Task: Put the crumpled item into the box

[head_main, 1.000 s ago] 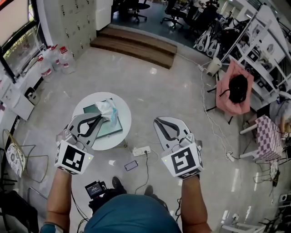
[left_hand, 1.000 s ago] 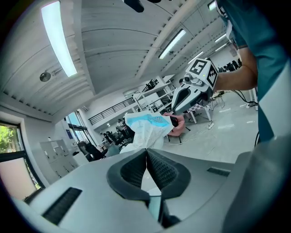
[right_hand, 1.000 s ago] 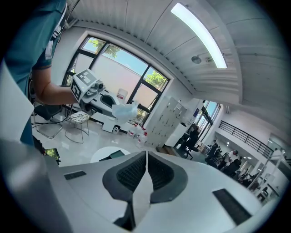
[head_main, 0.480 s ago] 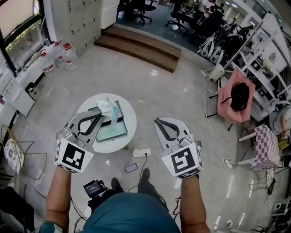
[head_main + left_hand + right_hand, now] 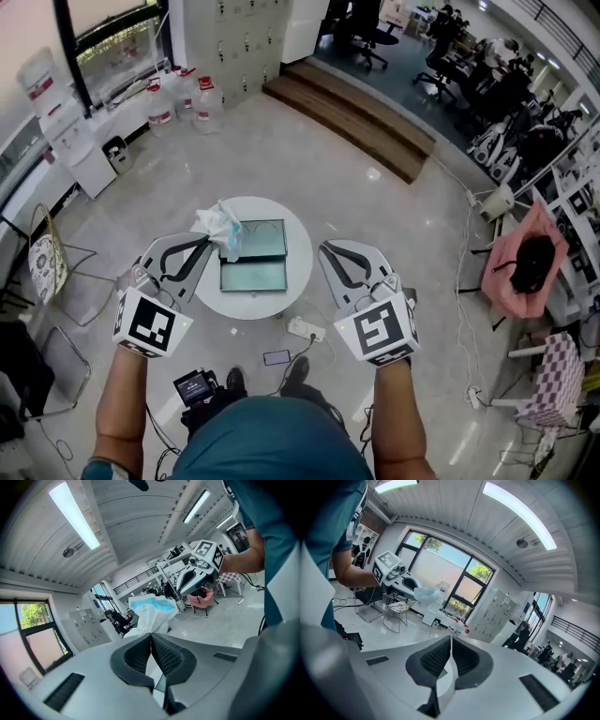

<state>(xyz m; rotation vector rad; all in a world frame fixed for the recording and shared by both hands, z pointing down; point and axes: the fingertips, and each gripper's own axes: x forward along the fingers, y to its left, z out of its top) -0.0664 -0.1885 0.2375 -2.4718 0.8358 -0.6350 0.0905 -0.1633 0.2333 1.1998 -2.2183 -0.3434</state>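
My left gripper is shut on a crumpled white and blue item, holding it above the left part of a small round white table. A shallow green box lies open on that table, just right of the item. In the left gripper view the crumpled item sticks up from the shut left gripper. My right gripper hangs to the right of the table, shut with nothing in it. In the right gripper view the right gripper has its jaws pressed together.
On the floor by the table lie a power strip and a phone. A wire chair stands at the left. Water bottles line the far wall. Wooden steps run at the back; a pink chair stands right.
The table and box now lie further right and more between the two grippers. Both grippers kept their places in view. The crumpled item stays in the left gripper.
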